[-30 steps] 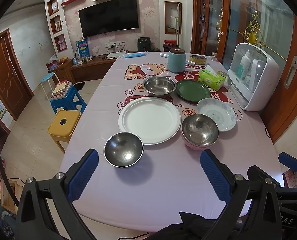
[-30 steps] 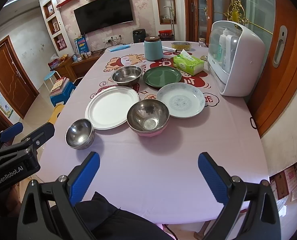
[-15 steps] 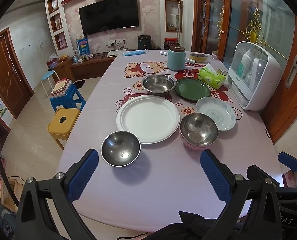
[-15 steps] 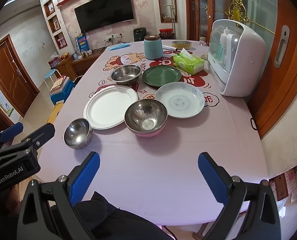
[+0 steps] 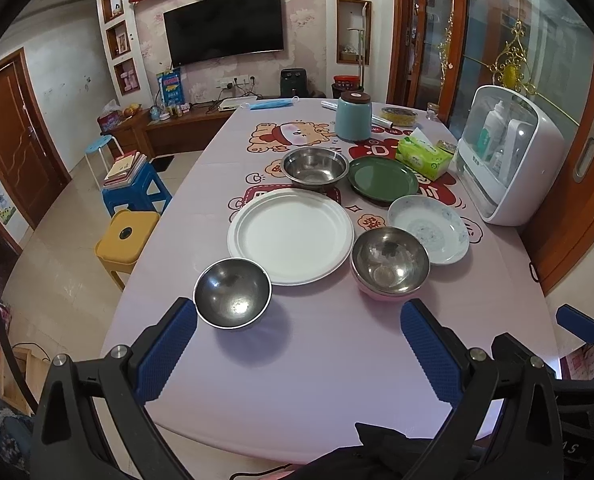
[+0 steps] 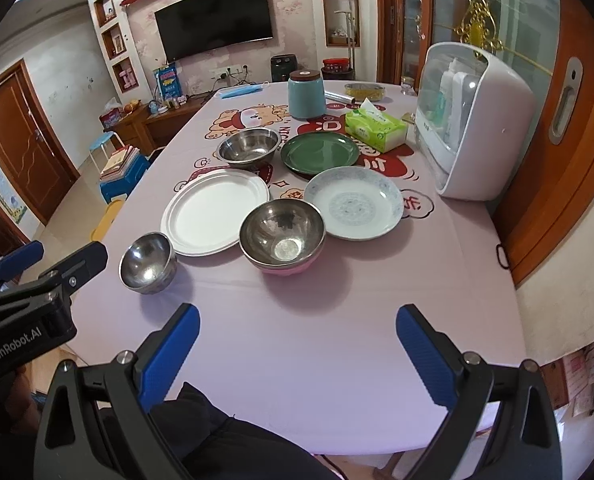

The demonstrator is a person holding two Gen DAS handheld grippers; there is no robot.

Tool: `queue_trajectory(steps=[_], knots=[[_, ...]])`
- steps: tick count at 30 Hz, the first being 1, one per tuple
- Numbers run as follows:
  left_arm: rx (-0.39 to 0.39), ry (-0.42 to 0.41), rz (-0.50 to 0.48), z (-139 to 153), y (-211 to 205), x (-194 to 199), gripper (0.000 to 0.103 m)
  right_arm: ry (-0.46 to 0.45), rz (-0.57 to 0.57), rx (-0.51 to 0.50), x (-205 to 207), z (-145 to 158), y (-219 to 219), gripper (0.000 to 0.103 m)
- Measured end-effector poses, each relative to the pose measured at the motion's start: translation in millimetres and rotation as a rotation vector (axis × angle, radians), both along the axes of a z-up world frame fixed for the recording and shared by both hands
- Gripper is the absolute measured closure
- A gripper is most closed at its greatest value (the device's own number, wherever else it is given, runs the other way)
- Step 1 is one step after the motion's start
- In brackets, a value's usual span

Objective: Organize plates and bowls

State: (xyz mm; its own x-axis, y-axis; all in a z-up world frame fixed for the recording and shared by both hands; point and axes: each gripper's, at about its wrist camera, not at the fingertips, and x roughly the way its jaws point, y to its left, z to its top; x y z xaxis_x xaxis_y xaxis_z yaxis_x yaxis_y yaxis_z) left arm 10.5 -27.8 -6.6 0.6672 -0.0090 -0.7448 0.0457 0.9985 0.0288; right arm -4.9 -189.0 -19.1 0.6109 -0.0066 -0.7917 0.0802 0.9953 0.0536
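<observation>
a: crockery sits spread in a loose cluster mid-table, nothing sorted yet by my reading. why would both tools hang back at the near edge?

b: probably sizing things up. the left gripper is spread wide with nothing between its blue pads, and the small steel bowl lies just ahead of its left pad, so that looks like the likely first pick. the right gripper is spread wide too, empty, facing the steel bowl in the middle.

a: that middle one looks doubled.

b: yes, it sits nested in a pink bowl; only a pink rim shows below it. so one bit of stacking is already there.

a: and the plates?

b: the big white plate lies flat between the two near bowls, its rim close to the small one. the patterned plate is just beside the nested pair on the right, the green plate behind it, and a wider steel basin to the green one's left. all on the pink tablecloth.

a: anything in them?

b: every dish looks empty, only reflections in the steel. i'd guess bowls go into bowls and plates onto the white one, since it is the broadest base.

a: the rest?

b: a teal canister, a tissue pack and a white cabinet with bottles inside stand further back, clear of the dishes.
</observation>
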Motion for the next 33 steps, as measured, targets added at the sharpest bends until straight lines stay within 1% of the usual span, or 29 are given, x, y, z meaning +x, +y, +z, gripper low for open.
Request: queue_trajectory(steps=[1, 6, 10, 13, 18, 24, 27, 30, 33], knots=[[0.000, 0.001, -0.001, 0.5, 0.7, 0.4, 0.001, -0.002, 0.010, -0.007, 2.2, -3.8, -6.3, 0.004], [-0.001, -0.003, 0.010, 1.7, -10.8, -4.1, 0.001, -0.014, 0.044, -0.034, -2.7, -0.5, -16.9, 0.004], [0.004, 0.003, 0.018, 4.0, -18.4, -9.1, 0.001, -0.020, 0.056, -0.042, -5.2, 1.4, -26.0, 0.004], [0.002, 0.010, 0.031, 0.4, -27.4, -12.4, 0.001, -0.012, 0.069, -0.043, -2.1, 0.6, -30.7, 0.004], [-0.010, 0.042, 0.056, -8.5, -31.9, -14.3, 0.001, -0.003, 0.098, -0.005, 3.3, -2.4, -40.3, 0.004], [-0.045, 0.073, 0.094, -12.2, -20.7, -4.5, 0.001, -0.005, 0.119, 0.048, 13.9, -3.1, -45.9, 0.004], [-0.043, 0.084, 0.089, -12.7, -17.8, 0.7, 0.001, -0.009, 0.123, 0.074, 21.8, -4.3, -44.2, 0.004], [-0.037, 0.089, 0.089, -12.1, -10.4, 9.1, 0.001, 0.003, 0.149, 0.126, 32.9, -7.1, -39.1, 0.004], [-0.039, 0.089, 0.095, -9.6, 0.7, 20.9, 0.001, 0.010, 0.157, 0.136, 42.6, -7.5, -30.7, 0.004]])
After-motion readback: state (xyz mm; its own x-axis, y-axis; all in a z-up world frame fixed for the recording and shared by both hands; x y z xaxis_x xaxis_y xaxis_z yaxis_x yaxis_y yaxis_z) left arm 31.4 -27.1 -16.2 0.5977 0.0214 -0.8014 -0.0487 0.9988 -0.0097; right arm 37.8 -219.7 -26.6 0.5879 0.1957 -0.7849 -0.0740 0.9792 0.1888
